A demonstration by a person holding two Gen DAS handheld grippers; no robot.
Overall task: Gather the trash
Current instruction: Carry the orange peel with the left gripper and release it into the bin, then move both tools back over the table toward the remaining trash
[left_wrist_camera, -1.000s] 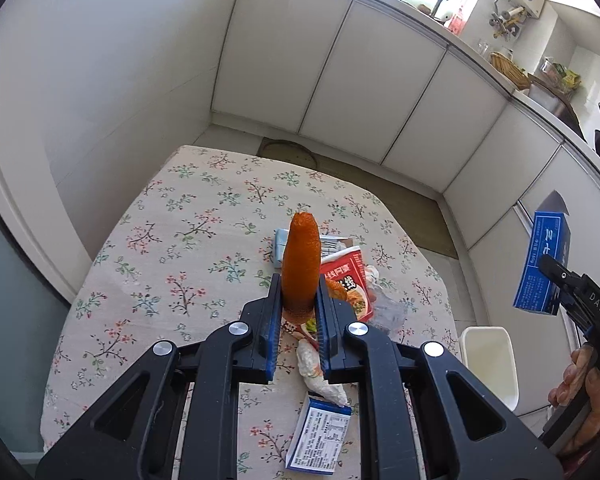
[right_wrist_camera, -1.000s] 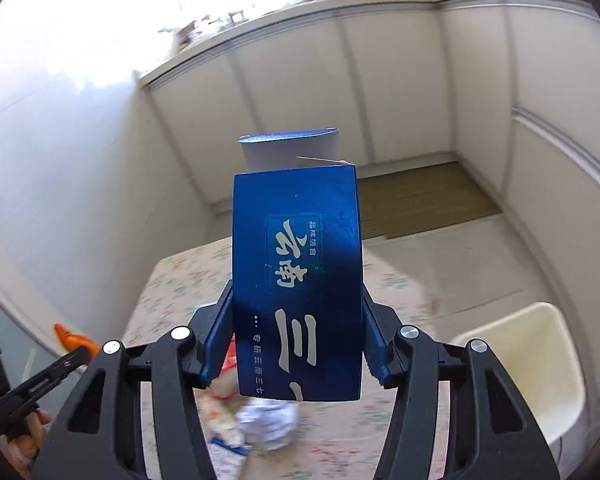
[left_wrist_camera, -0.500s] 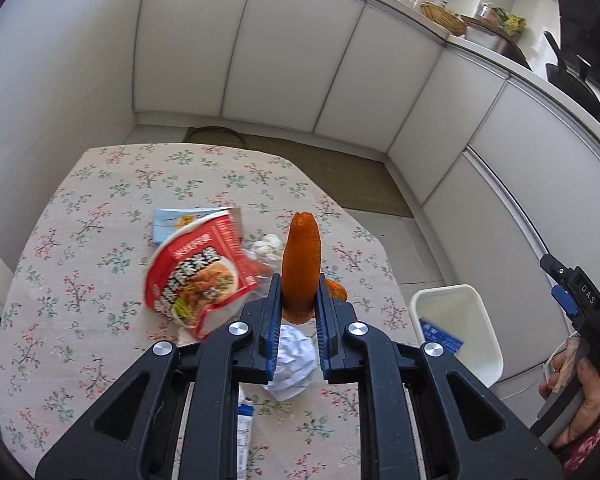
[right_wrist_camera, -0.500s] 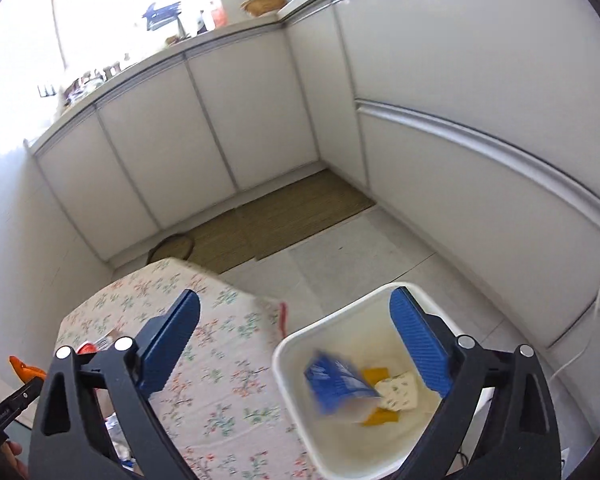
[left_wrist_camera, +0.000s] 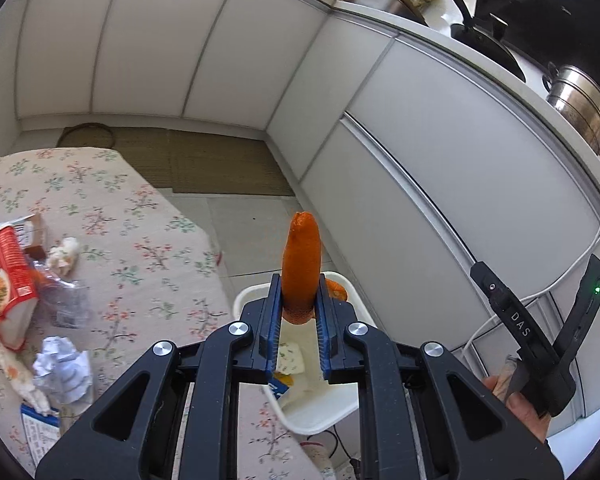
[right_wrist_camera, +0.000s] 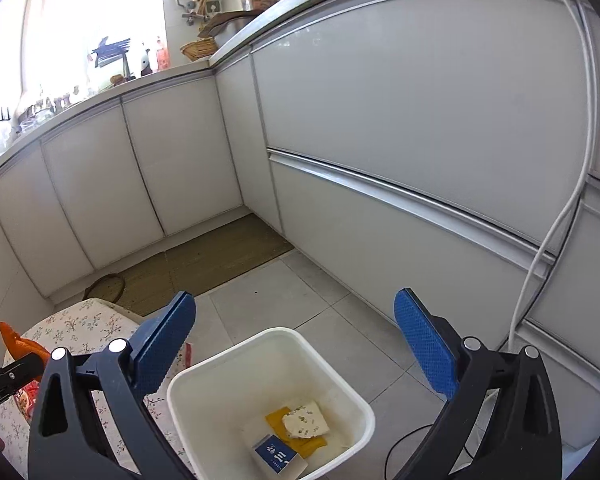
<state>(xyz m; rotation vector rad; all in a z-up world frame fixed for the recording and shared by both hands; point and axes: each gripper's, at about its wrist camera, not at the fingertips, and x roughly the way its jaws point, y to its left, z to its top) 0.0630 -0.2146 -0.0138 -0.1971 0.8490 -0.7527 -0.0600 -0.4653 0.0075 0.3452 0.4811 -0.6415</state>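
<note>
My left gripper (left_wrist_camera: 299,292) is shut on an orange peel (left_wrist_camera: 301,264) and holds it above the white trash bin (left_wrist_camera: 324,412) that stands on the floor beside the table. My right gripper (right_wrist_camera: 296,340) is open and empty, above the same bin (right_wrist_camera: 188,384). Inside the bin lie a blue box (right_wrist_camera: 276,458), a yellow wrapper and a pale scrap. On the floral tablecloth (left_wrist_camera: 140,248) lie a red noodle cup (left_wrist_camera: 2,280), a crumpled white paper (left_wrist_camera: 62,368), clear plastic and a small box (left_wrist_camera: 40,432).
White cabinets (right_wrist_camera: 380,140) run along the back and right of the floor. A white cable (right_wrist_camera: 556,220) hangs at the right. A brown mat (left_wrist_camera: 220,168) lies on the tiles beyond the table. The right gripper's handle (left_wrist_camera: 532,332) shows in the left wrist view.
My right gripper let go of the blue box, which dropped into the bin. My left gripper carried the orange peel from over the table to over the bin.
</note>
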